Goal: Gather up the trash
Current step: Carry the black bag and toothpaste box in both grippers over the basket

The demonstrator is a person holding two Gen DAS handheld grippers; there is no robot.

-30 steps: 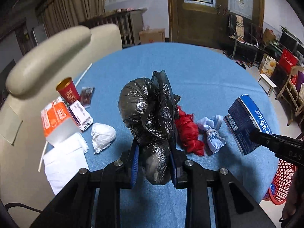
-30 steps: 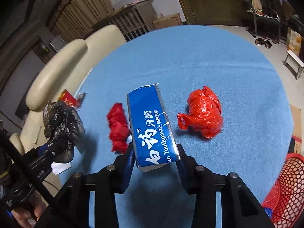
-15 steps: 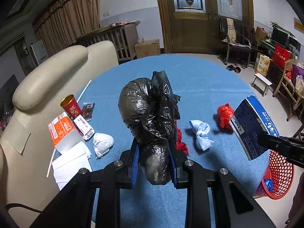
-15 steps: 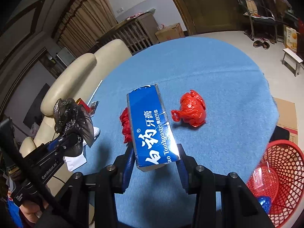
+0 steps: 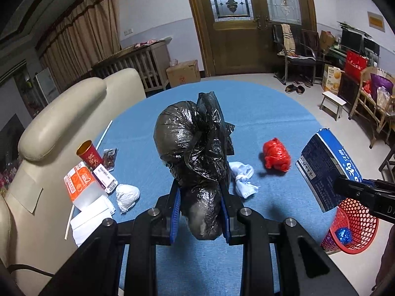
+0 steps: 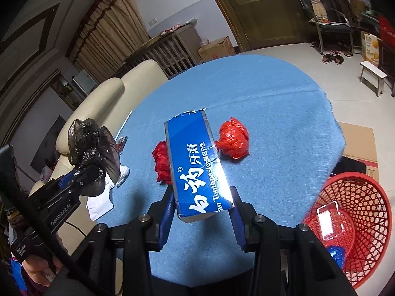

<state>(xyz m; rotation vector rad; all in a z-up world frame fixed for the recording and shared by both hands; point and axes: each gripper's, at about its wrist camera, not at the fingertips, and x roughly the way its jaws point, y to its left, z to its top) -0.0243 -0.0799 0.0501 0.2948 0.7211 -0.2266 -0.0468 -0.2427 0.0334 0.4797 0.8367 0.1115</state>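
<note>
My left gripper is shut on a crumpled black plastic bag, held above the blue-covered round table. My right gripper is shut on a blue toothpaste box; that box also shows at the right of the left wrist view. A red mesh basket stands on the floor by the table's right edge, with a blue wrapper and a clear piece inside. On the table lie a red plastic bag, a second red bag, a white-blue wad and a white wad.
At the table's left edge sit a red paper cup, an orange carton, a labelled packet, white paper and a straw. A cream sofa borders the left. A stool, chairs and boxes stand beyond the table.
Both grippers have pulled back and risen with their loads, so the table looks smaller. The red basket has come into view on the right in both views.
</note>
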